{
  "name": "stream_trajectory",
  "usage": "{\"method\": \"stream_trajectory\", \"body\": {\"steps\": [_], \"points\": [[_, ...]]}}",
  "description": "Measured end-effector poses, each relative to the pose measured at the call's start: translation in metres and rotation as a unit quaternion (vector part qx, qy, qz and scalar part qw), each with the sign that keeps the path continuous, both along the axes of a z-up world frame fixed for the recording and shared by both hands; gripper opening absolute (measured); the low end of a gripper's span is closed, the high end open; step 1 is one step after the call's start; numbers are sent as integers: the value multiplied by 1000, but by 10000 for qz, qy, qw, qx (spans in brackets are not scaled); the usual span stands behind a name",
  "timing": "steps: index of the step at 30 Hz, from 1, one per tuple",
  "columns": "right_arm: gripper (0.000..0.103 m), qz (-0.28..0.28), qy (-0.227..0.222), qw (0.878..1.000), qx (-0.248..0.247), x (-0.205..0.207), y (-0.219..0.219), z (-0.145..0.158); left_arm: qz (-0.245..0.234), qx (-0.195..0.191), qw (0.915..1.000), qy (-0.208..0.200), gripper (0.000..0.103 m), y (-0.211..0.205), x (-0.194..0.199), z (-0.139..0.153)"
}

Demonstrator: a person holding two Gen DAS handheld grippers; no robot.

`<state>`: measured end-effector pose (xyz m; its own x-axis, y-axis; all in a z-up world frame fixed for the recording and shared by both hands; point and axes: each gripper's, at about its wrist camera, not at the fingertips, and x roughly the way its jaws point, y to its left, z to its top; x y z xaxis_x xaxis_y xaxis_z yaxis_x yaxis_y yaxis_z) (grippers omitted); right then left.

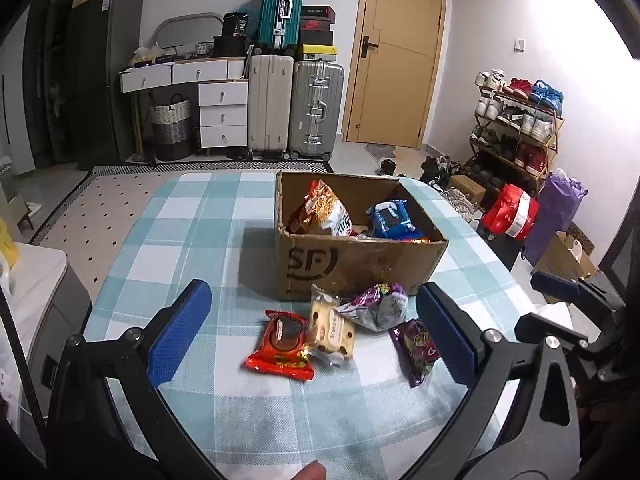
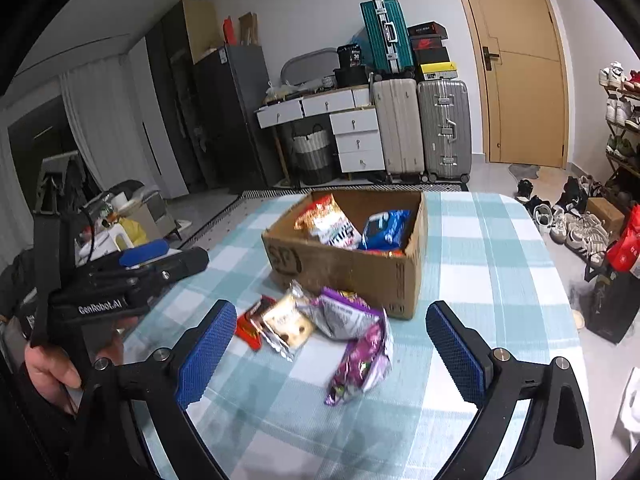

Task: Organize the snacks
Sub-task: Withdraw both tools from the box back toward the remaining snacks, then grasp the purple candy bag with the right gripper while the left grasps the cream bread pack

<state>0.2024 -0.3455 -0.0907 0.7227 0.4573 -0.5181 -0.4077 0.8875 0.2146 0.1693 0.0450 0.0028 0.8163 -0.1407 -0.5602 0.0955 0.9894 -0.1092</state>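
A cardboard box (image 1: 348, 264) stands on the checked tablecloth with an orange-white bag (image 1: 326, 210) and a blue cookie pack (image 1: 390, 218) inside; it also shows in the right wrist view (image 2: 360, 276). In front of it lie a red pack (image 1: 282, 344), a cream cookie pack (image 1: 330, 330), a silver-purple bag (image 1: 376, 306) and a dark purple bag (image 1: 416, 346). My left gripper (image 1: 314, 336) is open above these packs. My right gripper (image 2: 332, 352) is open above the purple bag (image 2: 360, 364), with the silver-purple bag (image 2: 344, 318), cream pack (image 2: 286, 326) and red pack (image 2: 252, 326) beyond.
The table (image 1: 192, 240) ends at a rounded right edge. Suitcases (image 1: 296, 108), white drawers (image 1: 222, 114) and a door (image 1: 396, 52) stand behind. A shoe rack (image 1: 516, 124) and bags (image 1: 510, 210) are at the right. The left gripper's body (image 2: 120, 280) shows at the left of the right wrist view.
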Motion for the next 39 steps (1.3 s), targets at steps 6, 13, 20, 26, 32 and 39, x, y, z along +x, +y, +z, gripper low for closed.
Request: {"method": "stream_trajectory", "body": {"steps": [6, 13, 20, 26, 32, 39], "points": [[97, -11, 240, 9997, -8, 1, 1, -22, 79, -35, 9998, 156, 102, 3, 2, -13], [97, 26, 467, 9989, -2, 10, 5, -42, 173, 21, 9995, 250, 102, 7, 7, -25], [97, 53, 709, 9975, 13, 24, 7, -63, 226, 83, 9988, 432, 102, 9, 18, -44], [97, 35, 878, 9961, 33, 34, 7, -78, 218, 50, 9980, 587, 102, 10, 24, -61], [97, 38, 1006, 9949, 27, 45, 10, -93, 224, -3, 9972, 708, 102, 13, 28, -76], [81, 125, 1239, 9922, 55, 62, 17, -111, 283, -26, 9958, 865, 102, 20, 37, -92]]}}
